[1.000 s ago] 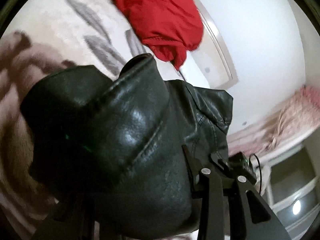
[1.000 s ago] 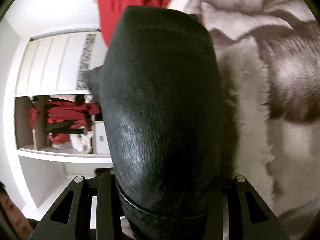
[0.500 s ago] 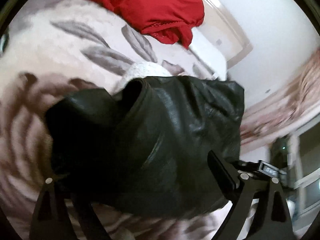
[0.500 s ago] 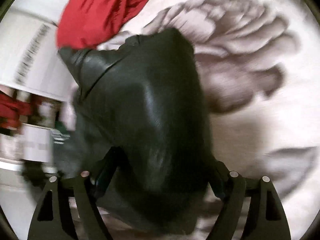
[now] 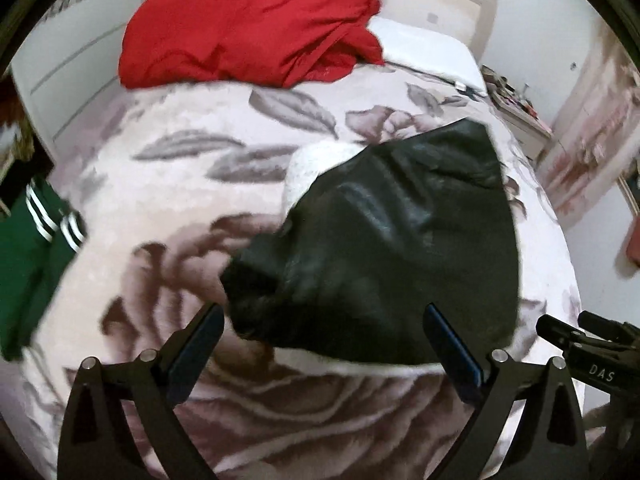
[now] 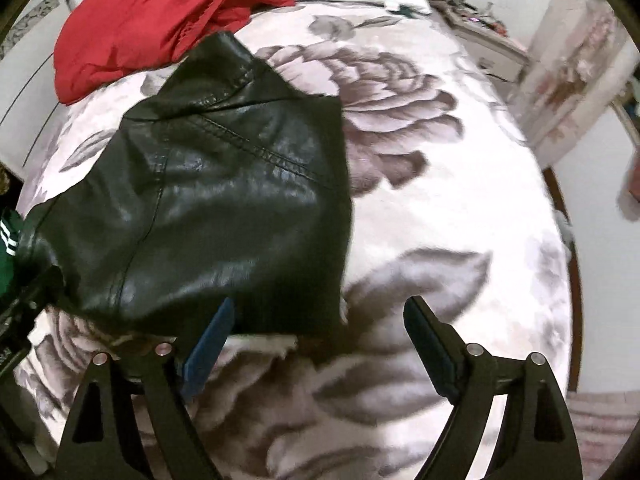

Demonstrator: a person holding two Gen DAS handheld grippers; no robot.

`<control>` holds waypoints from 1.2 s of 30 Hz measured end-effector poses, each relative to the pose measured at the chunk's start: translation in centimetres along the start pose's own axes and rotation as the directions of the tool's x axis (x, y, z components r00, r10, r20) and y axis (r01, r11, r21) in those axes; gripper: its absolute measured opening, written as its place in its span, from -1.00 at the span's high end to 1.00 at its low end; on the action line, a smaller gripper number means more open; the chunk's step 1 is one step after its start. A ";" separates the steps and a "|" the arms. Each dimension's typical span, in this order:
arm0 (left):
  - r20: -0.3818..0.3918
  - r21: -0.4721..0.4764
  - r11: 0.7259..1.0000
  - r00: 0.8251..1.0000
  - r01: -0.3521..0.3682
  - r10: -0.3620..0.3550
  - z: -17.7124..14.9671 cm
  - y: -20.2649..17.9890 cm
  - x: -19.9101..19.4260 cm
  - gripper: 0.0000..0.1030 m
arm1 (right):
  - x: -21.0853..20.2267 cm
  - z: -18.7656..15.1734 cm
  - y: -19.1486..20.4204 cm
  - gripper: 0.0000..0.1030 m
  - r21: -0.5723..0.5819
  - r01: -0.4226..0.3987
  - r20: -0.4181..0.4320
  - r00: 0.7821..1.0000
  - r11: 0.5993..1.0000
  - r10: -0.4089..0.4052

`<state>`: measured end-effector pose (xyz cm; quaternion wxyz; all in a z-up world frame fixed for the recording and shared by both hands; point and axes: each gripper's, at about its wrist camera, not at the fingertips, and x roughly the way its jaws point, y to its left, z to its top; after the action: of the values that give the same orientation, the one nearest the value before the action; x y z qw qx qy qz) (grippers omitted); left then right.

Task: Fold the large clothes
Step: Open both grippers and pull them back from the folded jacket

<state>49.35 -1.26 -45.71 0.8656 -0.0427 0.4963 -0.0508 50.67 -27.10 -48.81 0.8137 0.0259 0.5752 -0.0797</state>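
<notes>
A black leather jacket (image 5: pixel 400 248) lies folded in a bundle on the floral bed cover (image 5: pixel 180 184); it also shows in the right wrist view (image 6: pixel 216 208). My left gripper (image 5: pixel 322 320) is open and empty just short of the jacket's near edge. My right gripper (image 6: pixel 320 316) is open and empty at the jacket's near right corner, its left finger (image 6: pixel 208 340) close to the hem. The right gripper's body shows at the right edge of the left wrist view (image 5: pixel 592 356).
A red garment (image 5: pixel 248 20) is heaped at the far end of the bed, also in the right wrist view (image 6: pixel 160 12). A green garment with white stripes (image 5: pixel 28 256) lies at the bed's left edge. A white pillow (image 5: pixel 432 48) and cluttered nightstand (image 6: pixel 480 28) are beyond.
Both grippers have let go of the jacket, opened wide and pulled back. The jacket, held up a second ago, now rests on the bed.
</notes>
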 end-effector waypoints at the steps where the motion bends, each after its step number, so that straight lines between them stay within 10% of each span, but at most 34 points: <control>1: -0.005 0.019 1.000 1.000 -0.016 0.016 0.1 -0.4 -1.8 -0.97 | -1.2 -0.4 -0.2 -0.72 0.009 0.002 0.001 1.000 1.000 -0.002; 21: 0.115 0.076 0.995 0.992 -0.060 0.051 -2.5 -5.5 -34.5 -0.97 | -41.7 -12.6 -1.2 -0.72 0.065 0.040 0.286 0.957 0.997 -0.056; 36: 0.219 0.066 0.995 0.974 -0.080 0.064 -6.9 -8.0 -46.6 -0.97 | -59.9 -21.0 -2.5 -0.79 0.023 0.039 0.450 0.892 0.999 -0.046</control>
<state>19.66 -3.24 -8.35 0.9167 0.0021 0.3981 -0.0328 11.21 -20.80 0.59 0.9226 -0.0002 0.3713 -0.1051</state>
